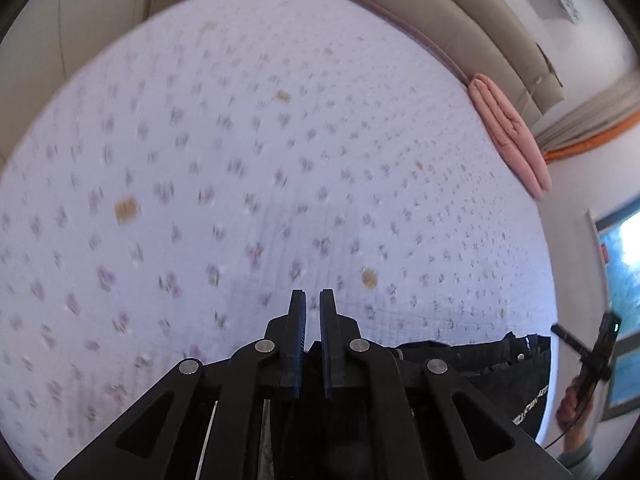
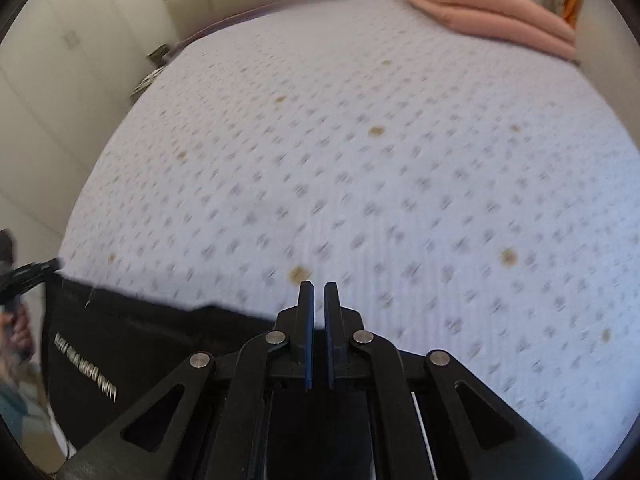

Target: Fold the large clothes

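Note:
A black garment with white lettering hangs stretched between my two grippers above the near edge of the bed. In the left wrist view the garment [image 1: 508,376] runs from under my left gripper [image 1: 313,300] out to the right. In the right wrist view the garment [image 2: 132,352] runs from under my right gripper [image 2: 319,292] out to the left. Both grippers have their jaws nearly together, pinching the garment's top edge low between the fingers. The right gripper [image 1: 600,344] also shows at the far right of the left wrist view, and the left gripper [image 2: 24,276] at the far left of the right wrist view.
A bed with a white, flower-dotted quilted sheet [image 1: 260,152] fills both views. A folded pink blanket [image 1: 508,132] lies at the head of the bed [image 2: 492,16], by a beige headboard [image 1: 460,16]. A window [image 1: 624,264] is on the right.

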Action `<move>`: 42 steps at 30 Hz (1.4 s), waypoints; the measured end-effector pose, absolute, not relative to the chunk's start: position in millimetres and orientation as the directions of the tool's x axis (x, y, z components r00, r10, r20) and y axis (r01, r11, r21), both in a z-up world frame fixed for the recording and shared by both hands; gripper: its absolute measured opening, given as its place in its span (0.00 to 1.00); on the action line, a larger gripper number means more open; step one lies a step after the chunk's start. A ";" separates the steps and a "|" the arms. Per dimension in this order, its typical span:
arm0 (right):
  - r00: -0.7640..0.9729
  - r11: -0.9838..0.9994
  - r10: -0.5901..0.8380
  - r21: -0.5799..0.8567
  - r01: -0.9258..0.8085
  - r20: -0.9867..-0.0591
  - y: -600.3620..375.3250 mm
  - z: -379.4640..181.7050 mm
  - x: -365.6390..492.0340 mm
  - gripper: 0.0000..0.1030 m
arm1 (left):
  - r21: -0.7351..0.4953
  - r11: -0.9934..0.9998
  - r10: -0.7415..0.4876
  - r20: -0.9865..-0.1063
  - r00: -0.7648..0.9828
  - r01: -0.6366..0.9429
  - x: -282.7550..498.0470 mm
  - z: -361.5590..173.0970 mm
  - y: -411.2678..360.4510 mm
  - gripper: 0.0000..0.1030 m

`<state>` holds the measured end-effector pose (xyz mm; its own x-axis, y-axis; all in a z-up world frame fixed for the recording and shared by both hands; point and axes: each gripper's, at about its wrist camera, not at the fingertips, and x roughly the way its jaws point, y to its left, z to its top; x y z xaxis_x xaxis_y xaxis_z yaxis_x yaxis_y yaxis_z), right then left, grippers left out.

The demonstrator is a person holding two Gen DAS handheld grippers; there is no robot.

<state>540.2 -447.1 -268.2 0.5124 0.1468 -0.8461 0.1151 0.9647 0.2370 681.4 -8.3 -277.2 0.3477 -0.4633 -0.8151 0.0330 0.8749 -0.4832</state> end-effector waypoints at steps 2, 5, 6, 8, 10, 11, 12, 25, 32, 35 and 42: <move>0.522 0.956 0.185 0.276 0.102 -0.833 -447.9 -266.5 525.5 0.49 | -0.556 0.830 -0.532 -0.765 0.363 0.044 673.8 -273.5 -0.2 0.07; 0.544 0.964 0.166 0.251 0.085 -0.822 -447.5 -264.4 506.1 0.69 | -0.628 0.776 -0.596 -0.705 0.384 0.051 661.1 -260.4 16.5 0.32; 0.535 0.964 0.175 0.255 0.079 -0.827 -449.1 -266.1 505.1 0.69 | -0.633 0.773 -0.599 -0.703 0.384 0.049 657.7 -257.8 20.8 0.61; 0.500 0.959 0.198 0.273 0.081 -0.843 -450.5 -275.8 507.1 0.69 | -0.632 0.774 -0.590 -0.697 0.407 0.038 651.8 -253.7 28.3 0.78; 0.472 0.953 0.219 0.291 0.084 -0.854 -453.8 -290.3 511.1 0.69 | -0.633 0.773 -0.591 -0.694 0.410 0.042 646.3 -253.3 34.9 0.78; 0.466 0.951 0.222 0.295 0.089 -0.857 -454.8 -296.3 511.7 0.69 | -0.620 0.784 -0.581 -0.712 0.395 0.034 645.7 -257.9 36.0 0.78; 0.459 0.946 0.241 0.313 0.088 -0.855 -455.7 -302.8 514.4 0.69 | -0.616 0.787 -0.582 -0.721 0.376 0.036 644.9 -264.6 35.4 0.78; 0.532 0.982 0.083 0.159 0.098 -0.843 -434.1 -274.9 492.7 0.12 | -0.587 0.788 -0.611 -0.713 0.343 0.184 635.9 -258.8 -13.5 0.13; 0.604 0.991 -0.021 0.064 0.119 -0.797 -431.5 -241.6 499.8 0.10 | -0.550 0.804 -0.582 -0.648 0.492 0.226 640.0 -197.9 -10.2 0.13; 0.616 0.988 -0.038 0.064 0.143 -0.787 -435.5 -244.1 519.0 0.10 | -0.524 0.827 -0.548 -0.668 0.503 0.205 654.2 -204.7 -13.6 0.13; 0.411 0.992 -0.080 -0.034 0.119 -0.908 -415.2 -353.9 559.8 0.12 | -0.365 0.925 -0.378 -0.870 0.316 0.102 661.2 -315.9 -34.2 0.16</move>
